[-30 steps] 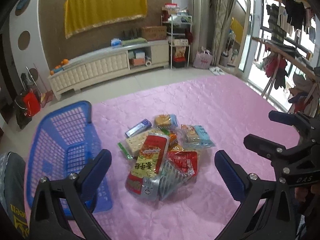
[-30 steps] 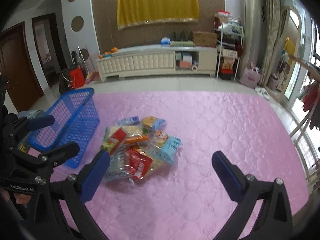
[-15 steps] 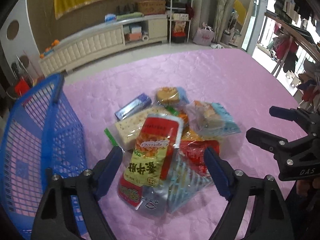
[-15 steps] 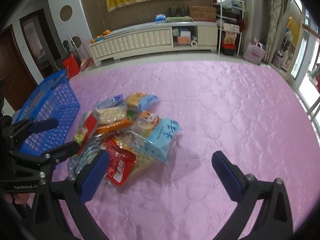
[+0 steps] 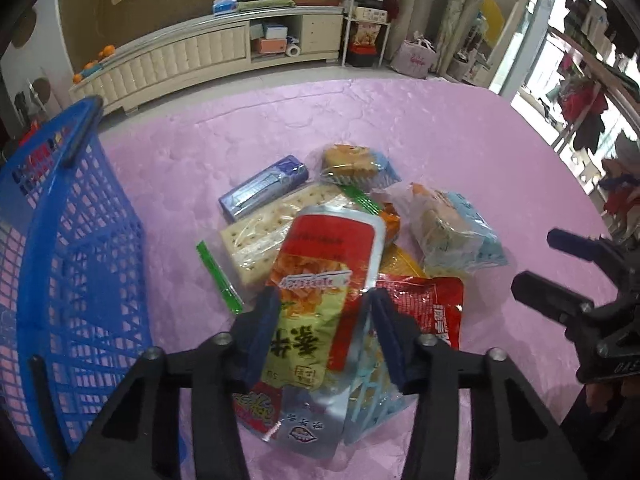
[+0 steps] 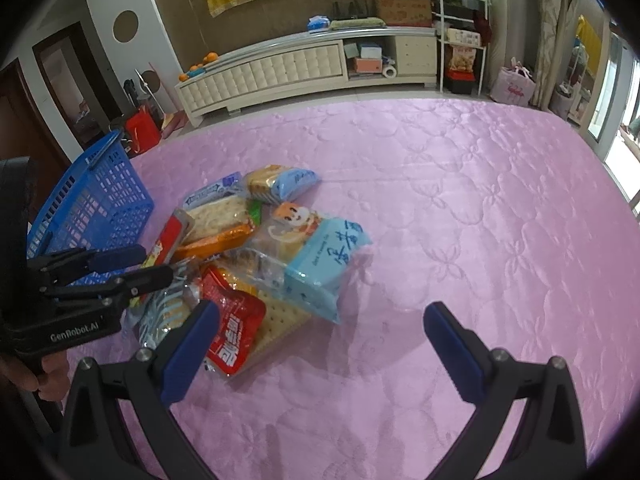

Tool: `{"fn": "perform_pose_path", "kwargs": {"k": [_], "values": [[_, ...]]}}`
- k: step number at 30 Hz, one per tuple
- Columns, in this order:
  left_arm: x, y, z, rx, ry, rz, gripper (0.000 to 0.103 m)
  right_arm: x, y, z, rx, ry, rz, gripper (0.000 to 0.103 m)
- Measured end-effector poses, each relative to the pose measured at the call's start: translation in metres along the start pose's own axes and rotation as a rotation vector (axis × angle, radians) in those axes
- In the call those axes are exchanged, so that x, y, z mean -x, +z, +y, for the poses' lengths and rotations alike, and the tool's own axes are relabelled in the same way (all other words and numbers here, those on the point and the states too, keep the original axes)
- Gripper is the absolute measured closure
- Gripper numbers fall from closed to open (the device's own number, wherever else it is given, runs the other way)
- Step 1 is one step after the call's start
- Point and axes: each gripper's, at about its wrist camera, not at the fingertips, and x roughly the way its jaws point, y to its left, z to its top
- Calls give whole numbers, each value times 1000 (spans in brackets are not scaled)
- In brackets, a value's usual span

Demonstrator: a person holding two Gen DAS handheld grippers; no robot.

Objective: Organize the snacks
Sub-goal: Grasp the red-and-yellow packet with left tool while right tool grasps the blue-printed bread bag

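Two hand-held grippers: the left hand-held gripper (image 5: 325,316), jaws just closing, clamps the red-and-yellow snack pouch (image 5: 320,292); the right hand-held gripper (image 6: 320,338) gapes wide, empty.

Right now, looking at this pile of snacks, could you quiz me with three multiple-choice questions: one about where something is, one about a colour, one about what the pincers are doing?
1. Where does the basket stand, seen from the left gripper's camera?
A. left of the snack pile
B. right of the pile
C. on top of the pile

2. What colour is the quilted cover under the snacks?
A. green
B. pink
C. white

3. How is the right gripper?
A. clamped on a packet
C. wide open over bare cover
B. out of sight

Answers:
1 A: the blue mesh fills the left edge of that view.
2 B: the cover is pink all round the pile.
3 C: nothing lies between its fingers, while the left gripper has just been closing around the red and yellow packet.
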Motion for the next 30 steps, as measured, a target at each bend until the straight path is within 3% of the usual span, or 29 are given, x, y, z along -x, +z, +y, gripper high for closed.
{"fn": "perform_pose_path", "kwargs": {"k": [6, 10, 11, 12, 21, 25, 30], "values": [[2, 3, -1, 13, -18, -1, 79, 9, 8, -3, 2, -3, -17, 0], [-1, 3, 1, 23, -13, 9, 84, 10, 13, -2, 19, 7, -12, 0], [-1, 2, 2, 27, -18, 10, 94, 9, 14, -4, 13, 16, -4, 0], [0, 1, 4, 42, -37, 11, 97, 7, 16, -6, 2, 21, 6, 0], [10, -3, 8, 68, -57, -18, 100, -18, 38, 1, -64, 78, 86, 0], [17, -3, 12, 82, -51, -43, 101, -37, 46, 6, -93, 13, 136, 0], [20, -2, 13, 89, -56, -61, 101, -55, 45, 6, -149, -1, 175, 0]]}}
